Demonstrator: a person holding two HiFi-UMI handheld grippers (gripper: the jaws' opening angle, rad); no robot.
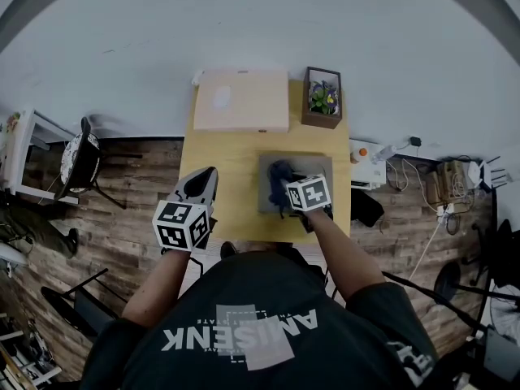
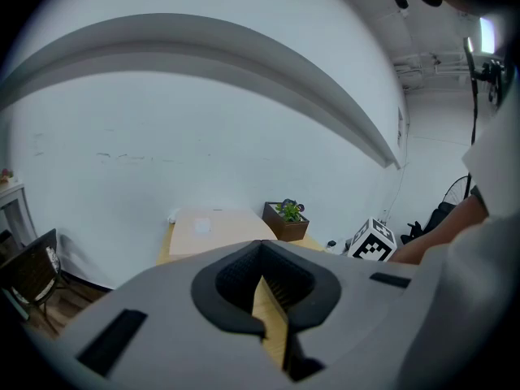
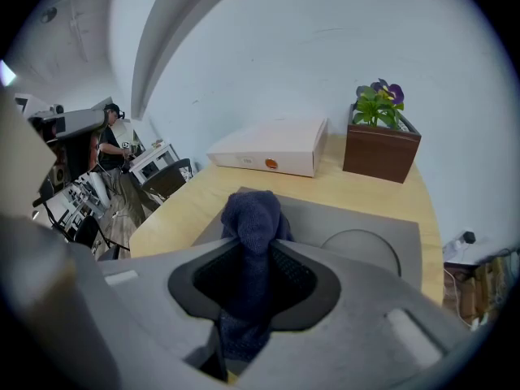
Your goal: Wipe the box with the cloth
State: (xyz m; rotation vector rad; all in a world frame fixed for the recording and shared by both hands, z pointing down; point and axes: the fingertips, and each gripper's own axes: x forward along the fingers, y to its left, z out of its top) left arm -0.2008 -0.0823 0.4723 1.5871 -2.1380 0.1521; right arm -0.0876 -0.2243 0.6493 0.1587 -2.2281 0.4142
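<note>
Left gripper [image 1: 208, 175], clenched on nothing, hovers at the wooden bench [image 1: 231, 177] edge, short of the flat pale cardboard box [image 1: 241, 100]; right gripper [image 3: 252, 254] grasps the dark blue cloth [image 3: 252, 218] near the box; broad, flat strokes across the lid would likely suit.
</note>
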